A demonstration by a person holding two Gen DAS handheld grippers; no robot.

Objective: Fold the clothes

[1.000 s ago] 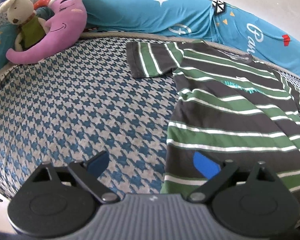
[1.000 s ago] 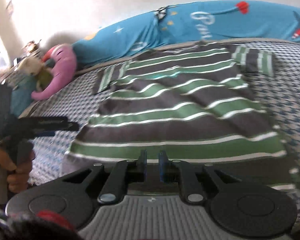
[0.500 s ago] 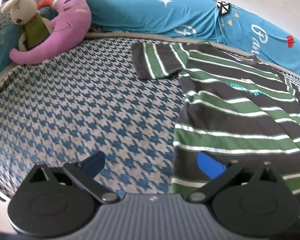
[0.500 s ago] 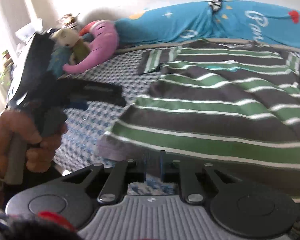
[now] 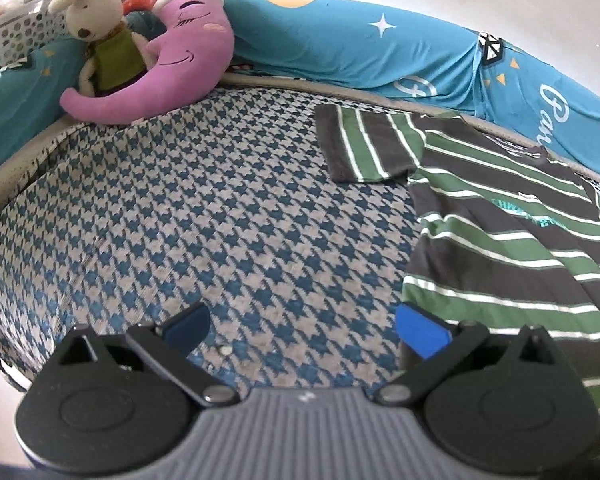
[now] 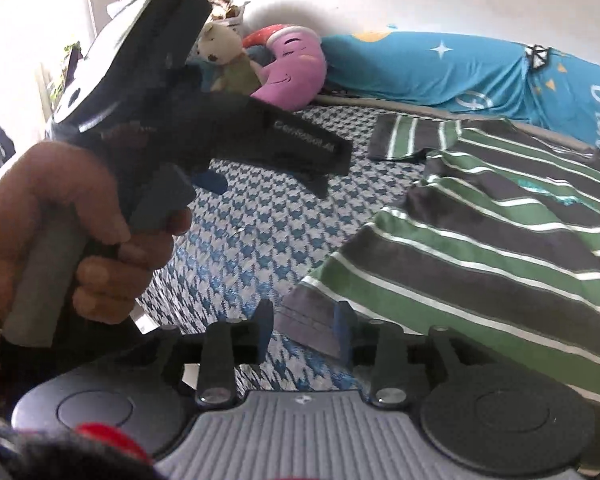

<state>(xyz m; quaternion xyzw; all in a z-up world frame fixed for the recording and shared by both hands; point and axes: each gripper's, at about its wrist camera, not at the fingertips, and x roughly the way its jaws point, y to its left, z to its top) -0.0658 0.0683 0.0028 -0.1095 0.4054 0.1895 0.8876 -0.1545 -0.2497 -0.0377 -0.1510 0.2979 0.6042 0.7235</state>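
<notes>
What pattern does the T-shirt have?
Dark grey with green and thin white stripes on the T-shirt; clearest in the left wrist view.

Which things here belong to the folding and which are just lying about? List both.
Job: striped T-shirt; left gripper, open; right gripper, open, with the shirt hem between its fingers; houndstooth bed as work surface.
Lying about: rabbit plush; purple moon cushion; blue bedding; white basket.

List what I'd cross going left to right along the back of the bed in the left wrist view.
Rabbit plush → purple moon pillow → blue star-print bedding → striped shirt's spread sleeve.
</notes>
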